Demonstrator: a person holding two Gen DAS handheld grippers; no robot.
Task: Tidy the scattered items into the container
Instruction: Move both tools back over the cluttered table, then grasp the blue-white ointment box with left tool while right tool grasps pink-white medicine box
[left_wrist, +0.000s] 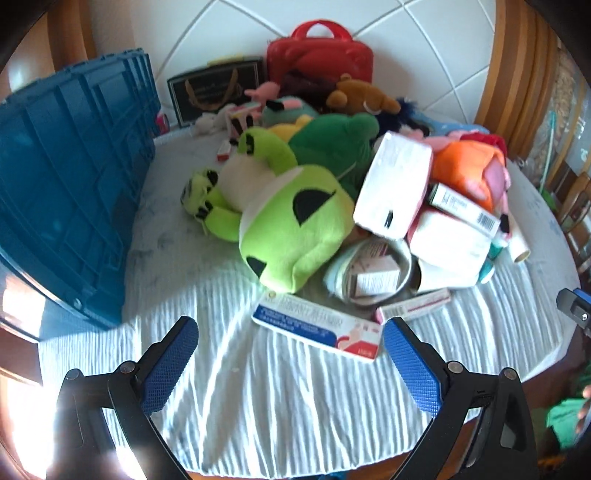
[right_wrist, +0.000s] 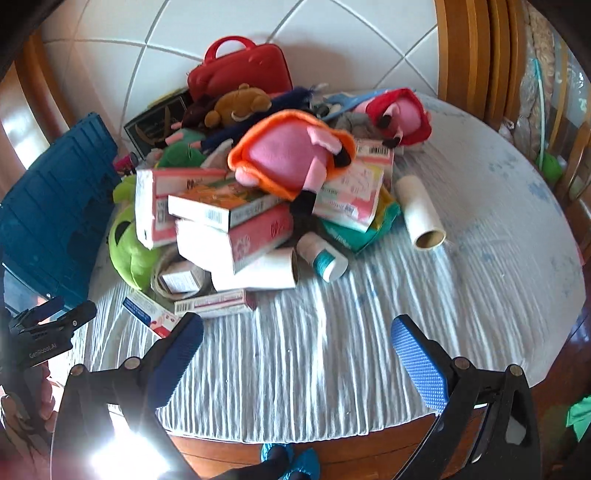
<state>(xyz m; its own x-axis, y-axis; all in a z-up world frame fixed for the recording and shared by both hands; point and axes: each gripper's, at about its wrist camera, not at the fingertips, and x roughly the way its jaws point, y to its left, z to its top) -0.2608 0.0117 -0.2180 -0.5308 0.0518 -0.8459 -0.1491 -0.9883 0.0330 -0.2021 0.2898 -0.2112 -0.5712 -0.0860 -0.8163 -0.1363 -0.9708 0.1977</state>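
- Two grippers hang over the near part of a round table draped in a striped white cloth, both tilted downward.
- Left gripper: jaws spread wide, nothing between the blue pads, only bare cloth below.
- Just beyond its fingertips lies a flat blue-and-white box, with a slim pink box beside it.
- Behind those a lime plush lies on its side, touching a metal bowl that has a small box inside.
- A large white box leans on the pile above the bowl.
- Left of the plush stands the blue crate, at the table's edge, apart from the pile.
- Right gripper: jaws also wide apart and empty, over bare cloth.
- Ahead of it sit a white bottle with a teal label and a cardboard tube, both lying on the cloth at the pile's near edge.
- Stacked boxes rise behind the bottle, topped by an orange-and-pink plush.
- A red-and-pink plush lies further back on the right.
- At the far side a red case stands against the tiled wall.
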